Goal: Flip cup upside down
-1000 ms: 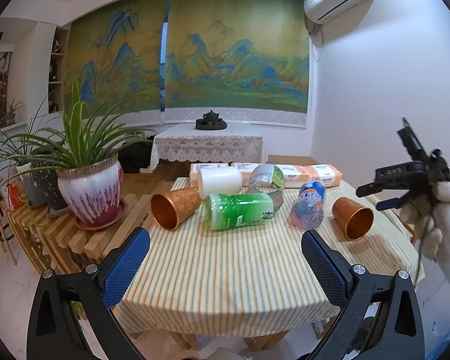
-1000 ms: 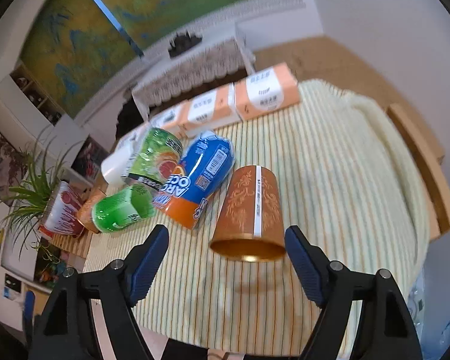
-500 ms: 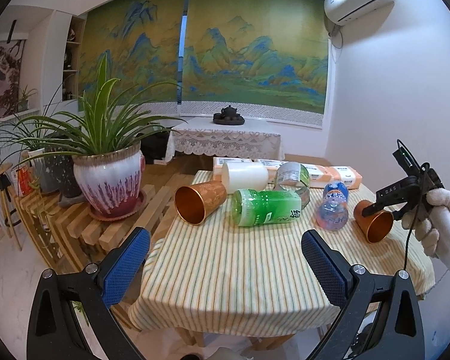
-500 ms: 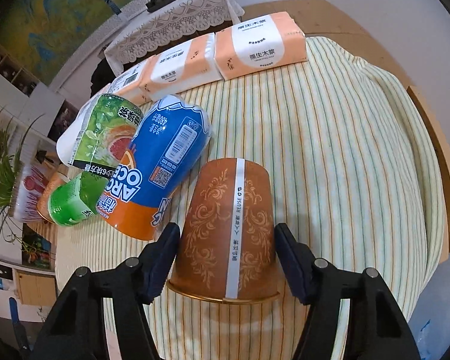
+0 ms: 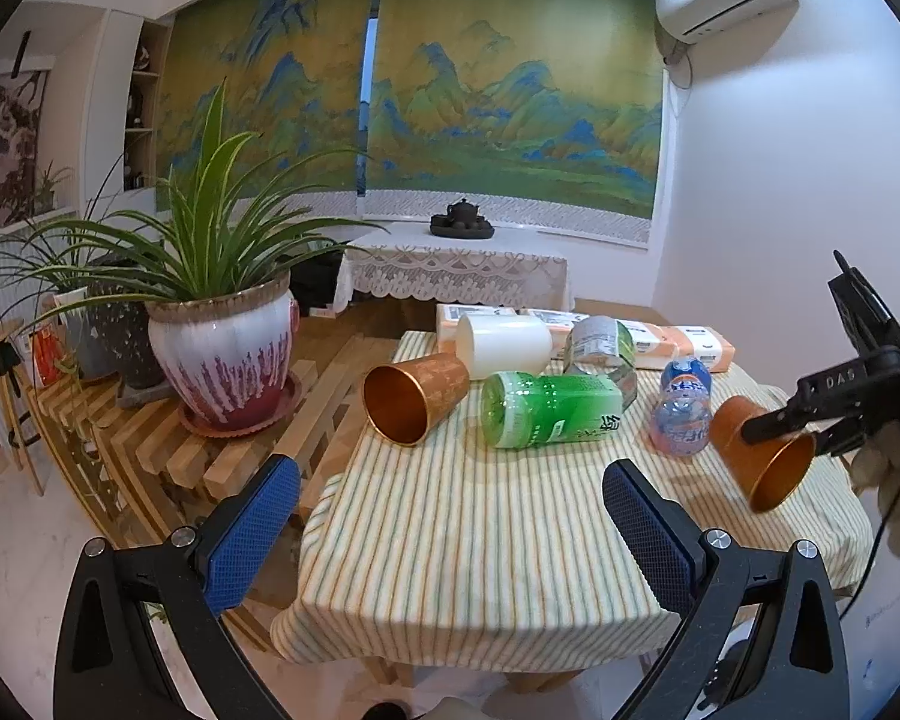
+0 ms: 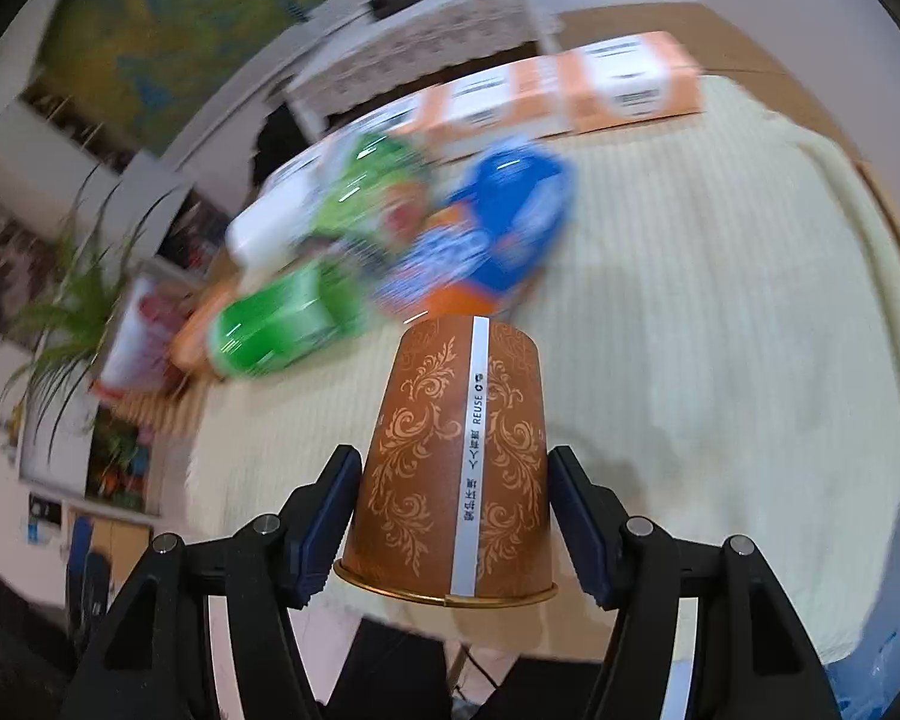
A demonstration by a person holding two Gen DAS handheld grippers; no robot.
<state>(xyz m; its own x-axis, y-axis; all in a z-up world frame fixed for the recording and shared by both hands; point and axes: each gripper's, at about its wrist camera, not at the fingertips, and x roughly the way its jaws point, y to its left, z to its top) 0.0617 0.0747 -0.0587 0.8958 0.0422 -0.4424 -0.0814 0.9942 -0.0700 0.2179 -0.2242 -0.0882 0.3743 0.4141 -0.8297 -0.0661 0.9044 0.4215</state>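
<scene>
Right wrist view: right gripper (image 6: 453, 516) clamps a copper cup (image 6: 456, 462) between its pads; left gripper (image 5: 450, 531) gapes, holding nothing.

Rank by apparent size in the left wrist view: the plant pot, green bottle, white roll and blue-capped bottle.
1. plant pot, though it sits nearer the camera
2. green bottle
3. white roll, close to the green bottle, so unsure
4. blue-capped bottle
</scene>
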